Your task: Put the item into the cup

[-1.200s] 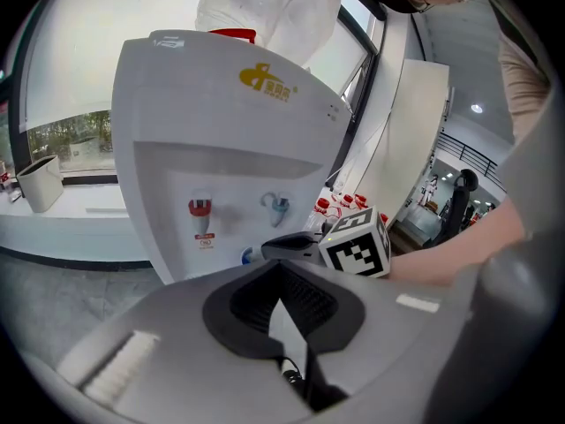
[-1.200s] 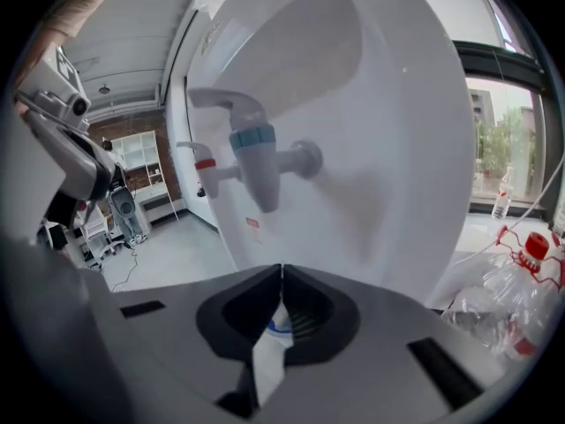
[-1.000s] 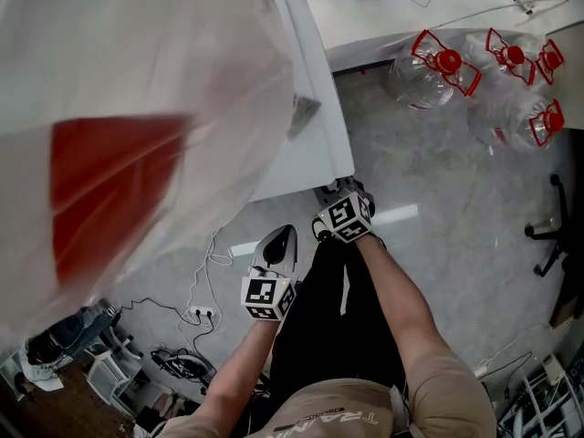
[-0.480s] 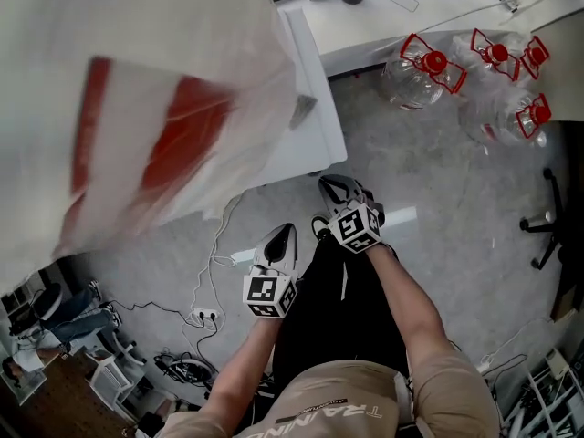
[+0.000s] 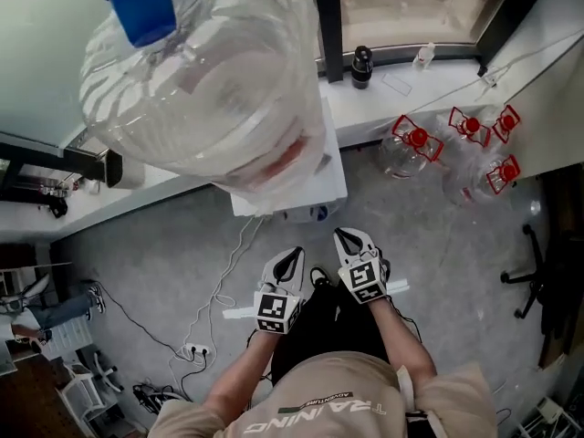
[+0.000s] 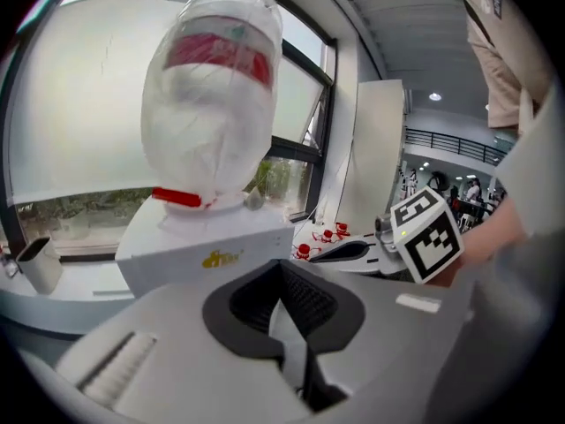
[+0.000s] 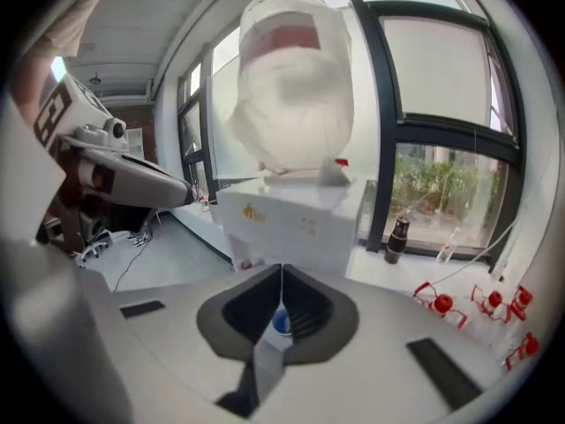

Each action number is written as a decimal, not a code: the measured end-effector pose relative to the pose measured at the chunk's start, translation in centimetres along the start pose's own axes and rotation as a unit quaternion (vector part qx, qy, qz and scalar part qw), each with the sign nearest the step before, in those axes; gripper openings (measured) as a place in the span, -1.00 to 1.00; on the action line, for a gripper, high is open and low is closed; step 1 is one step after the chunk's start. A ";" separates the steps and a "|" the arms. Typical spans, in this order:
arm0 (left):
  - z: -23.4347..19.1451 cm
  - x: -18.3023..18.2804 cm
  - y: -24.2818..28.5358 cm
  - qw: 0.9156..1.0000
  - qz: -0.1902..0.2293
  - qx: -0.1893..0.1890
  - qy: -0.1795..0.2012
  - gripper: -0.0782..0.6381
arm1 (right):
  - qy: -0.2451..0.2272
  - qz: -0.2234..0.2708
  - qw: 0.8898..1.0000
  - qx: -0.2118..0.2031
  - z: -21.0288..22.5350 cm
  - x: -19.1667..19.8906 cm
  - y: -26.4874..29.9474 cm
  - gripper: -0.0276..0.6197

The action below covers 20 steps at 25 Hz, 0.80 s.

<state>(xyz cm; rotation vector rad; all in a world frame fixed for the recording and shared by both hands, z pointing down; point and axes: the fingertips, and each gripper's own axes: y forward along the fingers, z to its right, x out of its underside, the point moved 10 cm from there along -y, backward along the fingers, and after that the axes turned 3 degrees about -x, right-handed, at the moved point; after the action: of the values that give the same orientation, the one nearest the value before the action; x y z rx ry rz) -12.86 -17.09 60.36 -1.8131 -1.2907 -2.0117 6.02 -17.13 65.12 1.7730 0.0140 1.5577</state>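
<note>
2 held side by side, left gripper (image 5: 291, 253) closed, empty; right gripper (image 5: 346, 236) closed, empty; water jug (image 5: 210, 80) atop white box (image 6: 203, 246)

Daylight from the windows (image 7: 441, 78) makes everything bright and even, and the panes are washed out pale. The clear water bottle (image 5: 201, 80) catches white glare. The left gripper view and the right gripper view bend strongly and go dark at their round edges. Close to the lens, the left tool (image 6: 282, 270) looks soft.

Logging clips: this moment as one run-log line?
left gripper: shut, empty | right gripper: shut, empty | task: not under way
</note>
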 end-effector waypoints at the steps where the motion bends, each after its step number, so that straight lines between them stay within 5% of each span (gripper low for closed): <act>1: 0.1 -1.0 -0.1 1.000 0.011 0.002 0.014 -0.76 | -0.014 0.005 1.000 0.003 0.2 -1.3 -0.7 -0.88; 9: 1.2 -7.1 -4.1 0.998 0.051 0.020 0.038 -0.76 | -0.018 0.076 0.997 -0.025 -1.2 -9.3 -6.7 -0.88; 20: -0.8 -13.1 -8.9 0.993 0.104 -0.020 0.043 -0.76 | 0.007 0.149 0.985 -0.083 -2.4 -16.0 -12.8 -0.88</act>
<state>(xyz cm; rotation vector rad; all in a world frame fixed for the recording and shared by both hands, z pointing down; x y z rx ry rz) -15.44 -17.60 44.72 -1.7749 -1.0004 -1.9899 5.76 -14.37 44.70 1.6883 -0.3799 1.7259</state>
